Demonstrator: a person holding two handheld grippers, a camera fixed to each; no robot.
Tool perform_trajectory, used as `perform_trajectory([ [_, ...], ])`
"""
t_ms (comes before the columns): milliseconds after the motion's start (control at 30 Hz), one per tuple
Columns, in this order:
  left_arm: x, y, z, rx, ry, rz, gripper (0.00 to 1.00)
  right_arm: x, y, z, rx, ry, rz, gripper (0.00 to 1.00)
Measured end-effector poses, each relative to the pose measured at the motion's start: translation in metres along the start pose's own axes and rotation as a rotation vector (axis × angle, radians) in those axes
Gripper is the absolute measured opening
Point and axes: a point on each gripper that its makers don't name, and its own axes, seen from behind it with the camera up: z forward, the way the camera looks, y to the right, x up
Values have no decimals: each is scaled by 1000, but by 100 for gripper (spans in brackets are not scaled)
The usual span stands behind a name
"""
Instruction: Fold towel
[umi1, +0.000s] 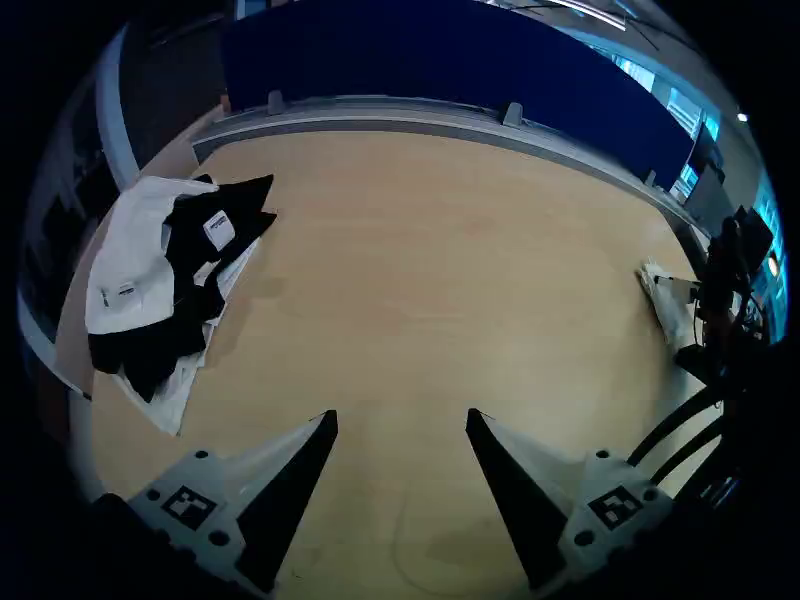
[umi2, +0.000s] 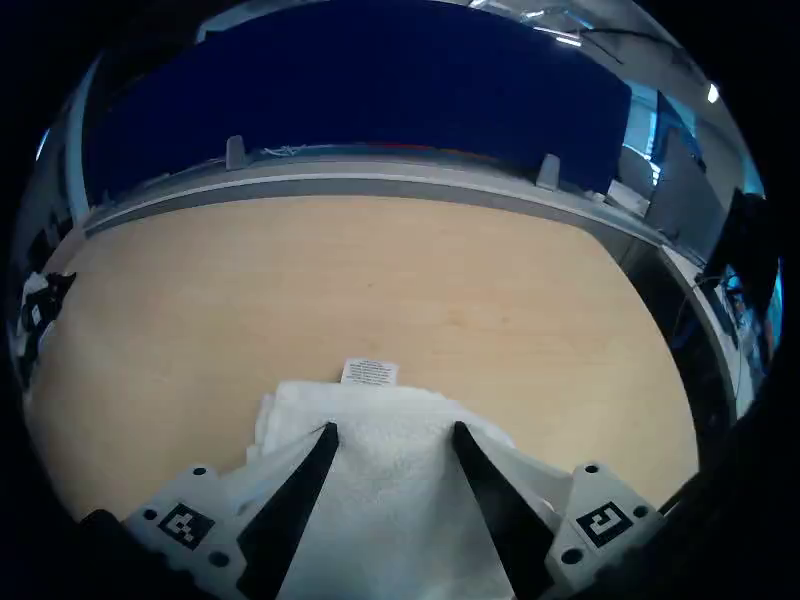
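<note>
Right now the right claw (umi2: 394, 424) is hanging low over the near part of the desk (umi2: 350, 270), its two fingers standing wide apart and released; the white towel (umi2: 390, 490) is lying flat on the wood beneath it, filling the gap between the fingers and running out under both of them; neither finger is visibly pinching the cloth. The towel is looking folded, with layered edges showing at its left corner; a small printed label (umi2: 369, 372) is sticking out from its far edge onto the bare wood.

The left claw (umi1: 401, 412) is also standing released, its fingers spread and holding nothing, pointing across a bare stretch of desk; a square black-and-white marker (umi1: 188, 503) is sitting on each finger's base. Off to its left, near the desk's edge, a loose pile of black and white cloths (umi1: 170, 290) is lying in a heap, well apart from both claws. Near the desk's right edge in the left gripper view, a pale cloth (umi1: 665, 295) is lying beside some dark equipment; I cannot tell whether it is the same towel. A blue partition (umi1: 450, 60) is running along the desk's far side.
</note>
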Motion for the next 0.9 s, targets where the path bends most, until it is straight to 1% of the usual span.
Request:
perform_trajectory([
  [200, 2, 2, -1, -6, 1, 5, 96, 3, -1, -2, -3, 1, 2, 91],
  [333, 3, 1, -4, -6, 4, 5, 96, 11, -3, -10, 14, 20, 9, 100],
  [400, 3, 1, -5, -6, 6, 4, 96, 17, -4, -16, 22, 35, 12, 100],
  [667, 4, 0, -8, -12, 20, 3, 96, 30, -1, -51, 23, 93, 27, 100],
  [900, 4, 4, -11, -23, 37, -1, 96, 20, -1, -89, 30, 107, 27, 100],
])
